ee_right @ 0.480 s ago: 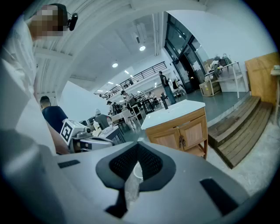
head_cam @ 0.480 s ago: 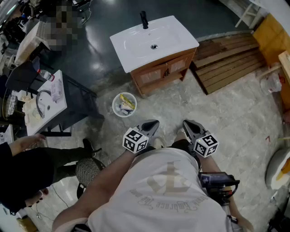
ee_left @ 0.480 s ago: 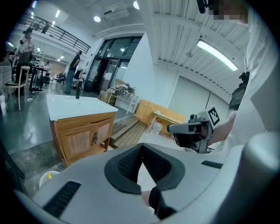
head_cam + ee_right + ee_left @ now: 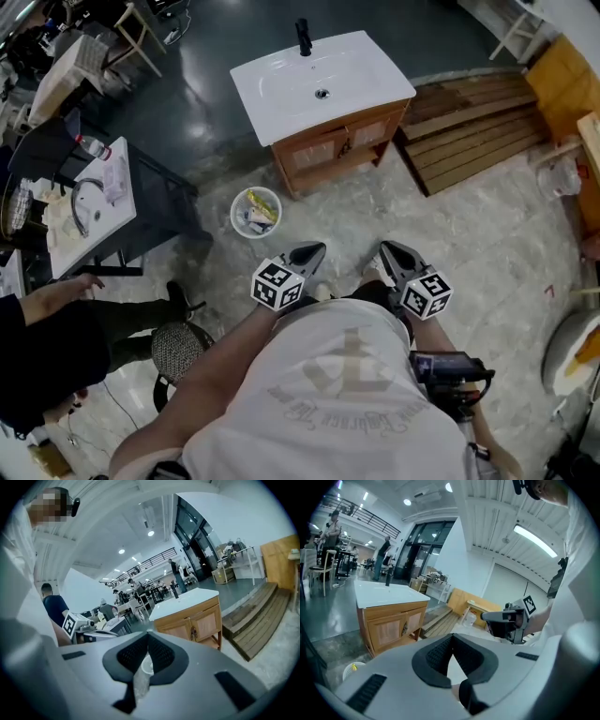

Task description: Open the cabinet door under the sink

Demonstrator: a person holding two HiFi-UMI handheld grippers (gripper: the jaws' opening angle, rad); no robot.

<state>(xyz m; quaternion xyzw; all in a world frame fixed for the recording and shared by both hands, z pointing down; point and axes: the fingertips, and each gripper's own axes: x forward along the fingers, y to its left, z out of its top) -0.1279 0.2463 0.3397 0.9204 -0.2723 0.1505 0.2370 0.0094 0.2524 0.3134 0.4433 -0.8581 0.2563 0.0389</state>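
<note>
The sink cabinet (image 4: 330,150) stands across the floor from me, with a white basin top (image 4: 319,80) and a black tap. Its two wooden doors are closed, and dark handles (image 4: 345,146) meet at the middle. My left gripper (image 4: 314,251) and right gripper (image 4: 389,249) are held close to my body, side by side, well short of the cabinet. Both are shut with nothing between the jaws. In the left gripper view the cabinet (image 4: 393,625) lies left of the jaw tips (image 4: 452,637). In the right gripper view the cabinet (image 4: 192,625) lies right of the jaw tips (image 4: 147,633).
A white bucket (image 4: 256,213) with rubbish sits on the floor between me and the cabinet's left corner. Wooden pallets (image 4: 469,122) lie right of the cabinet. A dark table (image 4: 94,206) with clutter, a round stool (image 4: 178,352) and a seated person (image 4: 47,342) are at my left.
Both grippers keep their place in front of my body and stay shut. The head view has shifted only slightly.
</note>
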